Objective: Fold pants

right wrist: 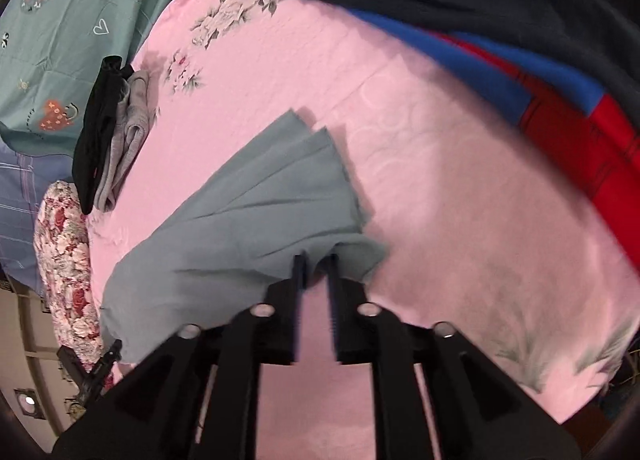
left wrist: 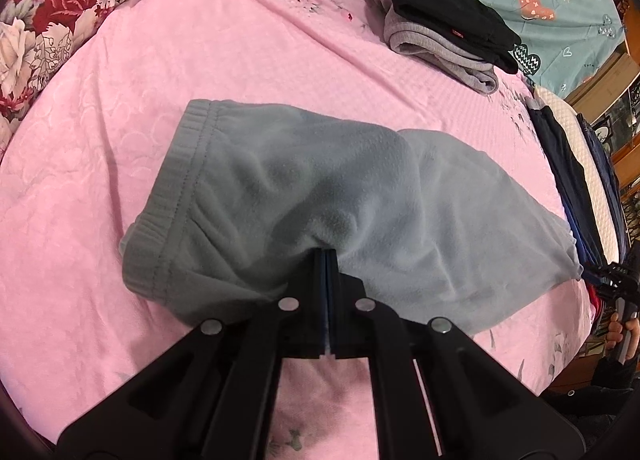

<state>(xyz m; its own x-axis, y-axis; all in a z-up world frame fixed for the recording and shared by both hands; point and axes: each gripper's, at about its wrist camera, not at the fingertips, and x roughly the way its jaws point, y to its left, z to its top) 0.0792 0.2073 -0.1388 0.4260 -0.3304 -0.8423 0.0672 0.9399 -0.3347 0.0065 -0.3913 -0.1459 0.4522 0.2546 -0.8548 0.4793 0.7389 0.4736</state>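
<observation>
Left wrist view: grey fleece pants [left wrist: 320,195] folded over, left gripper [left wrist: 326,256] clamped on fabric; right gripper [right wrist: 316,260] jaws apart, cloth edge between, unpinched; final fold likely left.

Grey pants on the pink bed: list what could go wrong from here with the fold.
1. The left tongs are shut on a bunched pinch of the grey pants; pulling may drag the whole fold out of line.
2. The right tongs stand open with cloth between them, so the leg ends could slide apart unevenly.
3. The fleece is already rumpled near the waistband; creases may get folded in.
</observation>
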